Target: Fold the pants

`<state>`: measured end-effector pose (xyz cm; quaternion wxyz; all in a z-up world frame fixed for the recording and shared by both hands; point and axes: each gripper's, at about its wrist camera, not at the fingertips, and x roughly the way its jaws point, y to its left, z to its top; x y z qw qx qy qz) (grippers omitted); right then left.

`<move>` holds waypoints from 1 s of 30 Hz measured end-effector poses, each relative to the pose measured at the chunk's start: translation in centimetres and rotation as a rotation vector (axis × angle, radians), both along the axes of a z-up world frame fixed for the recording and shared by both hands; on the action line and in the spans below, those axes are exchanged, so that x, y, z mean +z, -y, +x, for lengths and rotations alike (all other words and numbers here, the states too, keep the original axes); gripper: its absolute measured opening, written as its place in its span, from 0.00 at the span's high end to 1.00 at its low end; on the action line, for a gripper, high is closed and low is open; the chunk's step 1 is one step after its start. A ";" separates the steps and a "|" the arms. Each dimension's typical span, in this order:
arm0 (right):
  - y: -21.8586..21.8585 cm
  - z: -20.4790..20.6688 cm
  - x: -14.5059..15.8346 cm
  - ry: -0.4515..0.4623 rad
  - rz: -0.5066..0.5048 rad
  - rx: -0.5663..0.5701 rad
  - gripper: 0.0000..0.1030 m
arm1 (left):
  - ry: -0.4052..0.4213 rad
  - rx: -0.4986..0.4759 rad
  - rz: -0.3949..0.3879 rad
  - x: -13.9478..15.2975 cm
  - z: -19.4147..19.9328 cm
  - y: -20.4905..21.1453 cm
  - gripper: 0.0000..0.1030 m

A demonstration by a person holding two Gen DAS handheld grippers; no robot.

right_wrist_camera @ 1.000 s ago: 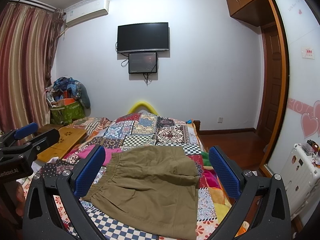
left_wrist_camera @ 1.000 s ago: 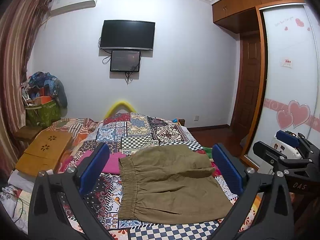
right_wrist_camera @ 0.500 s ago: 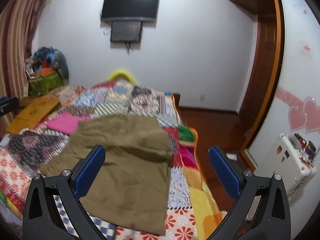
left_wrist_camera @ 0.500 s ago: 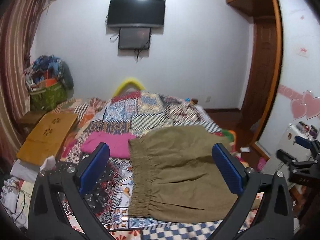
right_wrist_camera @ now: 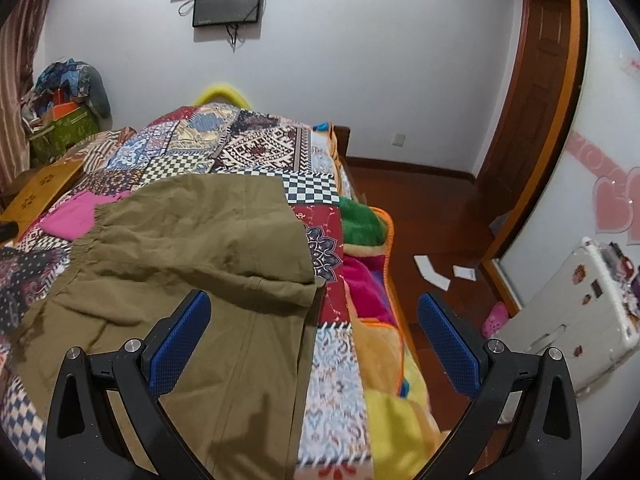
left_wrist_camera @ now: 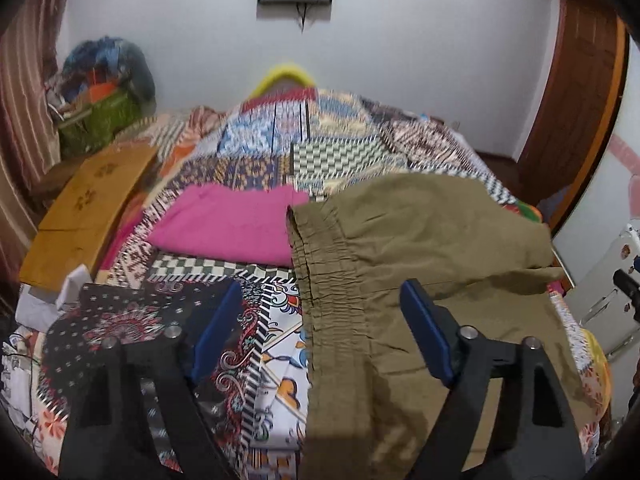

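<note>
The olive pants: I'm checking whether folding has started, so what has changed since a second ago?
Both grippers have dipped toward the olive pants. The left gripper has just been closing partway, its jaws straddling the elastic waistband without pinching it. The right gripper, open, now hangs over the leg ends. The pants and the pink cloth lie unmoved.

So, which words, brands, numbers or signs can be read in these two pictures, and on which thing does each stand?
No text can be read in either view.
Small screen under the television: marks along its lower edge, too small and blurred.
Stickers on the white suitcase: pictures only, no legible letters.
Wooden board: cut-out flower shapes, no words.
Olive pants: no label shows.
</note>
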<state>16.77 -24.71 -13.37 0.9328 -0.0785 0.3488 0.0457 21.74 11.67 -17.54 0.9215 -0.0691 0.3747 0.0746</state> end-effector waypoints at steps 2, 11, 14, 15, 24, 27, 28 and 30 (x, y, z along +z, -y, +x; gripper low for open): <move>0.2 1.5 -0.5 -0.015 0.012 0.000 0.02 | -0.032 -0.007 -0.012 -1.3 1.9 -0.7 0.28; 0.4 8.9 -4.0 -0.137 0.060 0.043 0.20 | -0.178 -0.086 -0.047 -6.3 8.0 -1.4 0.38; -0.2 10.5 -5.5 -0.182 0.057 0.077 0.20 | -0.210 -0.128 -0.065 -7.4 9.1 -0.9 0.40; -0.4 10.8 -5.9 -0.197 0.062 0.090 0.22 | -0.218 -0.142 -0.069 -7.7 9.4 -0.7 0.41; -0.8 11.8 -8.2 -0.282 0.121 0.183 0.59 | -0.297 -0.158 -0.096 -10.9 11.2 -0.9 0.45; -1.1 11.3 -8.2 -0.270 0.104 0.200 0.71 | -0.296 -0.150 -0.108 -11.1 11.2 -1.0 0.50; -1.3 11.2 -8.1 -0.259 0.088 0.202 0.74 | -0.293 -0.149 -0.102 -11.0 11.2 -0.8 0.51; -1.4 11.3 -7.9 -0.249 0.078 0.199 0.80 | -0.291 -0.146 -0.080 -10.9 11.2 -0.6 0.51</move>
